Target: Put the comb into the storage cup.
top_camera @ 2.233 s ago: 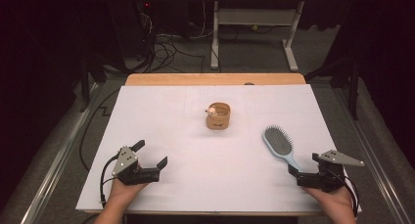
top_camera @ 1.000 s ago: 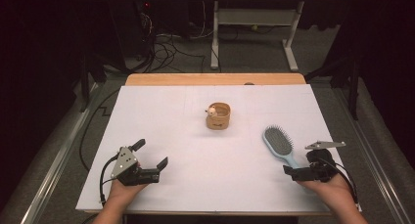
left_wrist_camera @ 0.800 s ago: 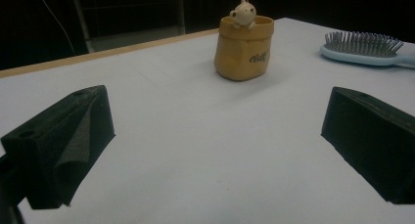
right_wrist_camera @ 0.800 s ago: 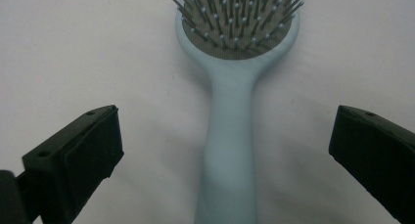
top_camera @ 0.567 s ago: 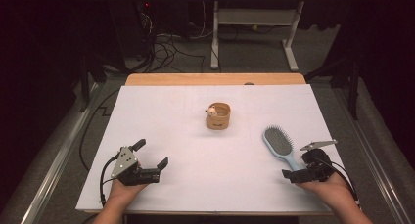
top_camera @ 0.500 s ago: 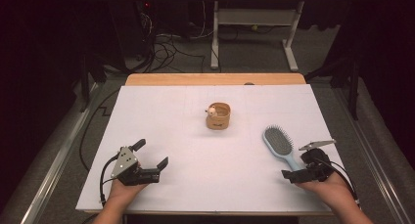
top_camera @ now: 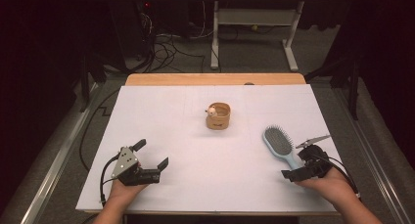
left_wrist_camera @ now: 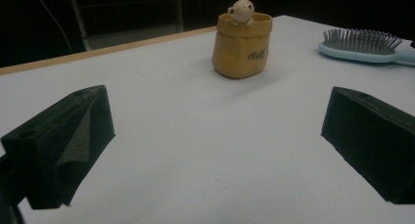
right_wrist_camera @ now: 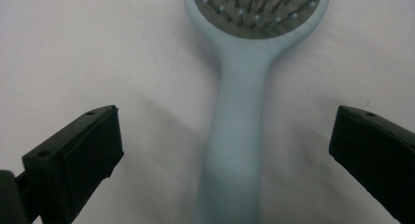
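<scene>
- High view, right gripper [top_camera: 299, 168]: jaws spread wide, set astride the handle of the hairbrush [top_camera: 280, 145], nothing clasped yet.
- Right gripper view: pale blue handle of the hairbrush [right_wrist_camera: 235, 136] lying flat between both jaws, bristles facing up, neither jaw touching it.
- Left gripper [top_camera: 150, 158]: jaws apart and empty, resting well left of the hairbrush.
- Progress, judged: approach made; closing on the handle, lifting and placing are left.
- Holder [top_camera: 218, 117]: tan pot with a small figure on its rim, upright, left of and beyond the hairbrush, apart from it.
- Table [top_camera: 195, 150]: white sheet over a wooden top.
- Room: dark; cables and a metal frame on the floor beyond the hairbrush.
</scene>
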`<control>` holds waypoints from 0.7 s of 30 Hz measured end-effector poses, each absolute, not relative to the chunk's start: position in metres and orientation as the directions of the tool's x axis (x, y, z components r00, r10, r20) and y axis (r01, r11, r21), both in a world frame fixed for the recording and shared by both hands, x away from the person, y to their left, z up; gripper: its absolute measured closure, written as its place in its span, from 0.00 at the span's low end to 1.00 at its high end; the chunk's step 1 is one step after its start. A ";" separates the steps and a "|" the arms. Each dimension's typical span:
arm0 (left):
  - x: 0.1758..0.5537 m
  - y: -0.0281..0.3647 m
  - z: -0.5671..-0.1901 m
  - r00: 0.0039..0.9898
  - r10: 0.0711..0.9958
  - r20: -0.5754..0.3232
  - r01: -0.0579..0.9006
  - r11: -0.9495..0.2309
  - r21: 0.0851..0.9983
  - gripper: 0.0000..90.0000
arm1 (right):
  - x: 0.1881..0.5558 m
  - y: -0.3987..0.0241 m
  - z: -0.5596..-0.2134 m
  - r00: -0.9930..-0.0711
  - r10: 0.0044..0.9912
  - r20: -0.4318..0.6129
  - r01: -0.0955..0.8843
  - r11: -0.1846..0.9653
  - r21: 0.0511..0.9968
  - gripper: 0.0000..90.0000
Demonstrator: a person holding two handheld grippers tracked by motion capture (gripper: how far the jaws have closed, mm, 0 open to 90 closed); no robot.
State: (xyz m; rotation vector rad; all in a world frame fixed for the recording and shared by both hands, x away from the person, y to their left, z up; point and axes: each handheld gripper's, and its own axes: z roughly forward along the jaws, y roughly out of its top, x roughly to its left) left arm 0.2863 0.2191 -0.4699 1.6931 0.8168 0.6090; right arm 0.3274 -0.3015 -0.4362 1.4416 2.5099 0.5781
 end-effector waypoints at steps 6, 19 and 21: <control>0.286 0.220 -0.469 0.628 0.778 -0.013 0.208 -0.151 0.966 0.00 | 0.340 -0.297 -0.428 -0.521 0.853 0.020 0.781 0.467 0.414 0.00; 0.285 0.221 -0.469 0.624 0.781 -0.018 0.207 -0.144 0.968 0.00 | 0.374 -0.285 -0.427 -0.515 0.857 0.020 0.785 0.462 0.413 0.00; 0.285 0.221 -0.469 0.625 0.781 -0.017 0.206 -0.144 0.968 0.00 | 0.377 -0.284 -0.427 -0.516 0.856 0.014 0.784 0.466 0.410 0.00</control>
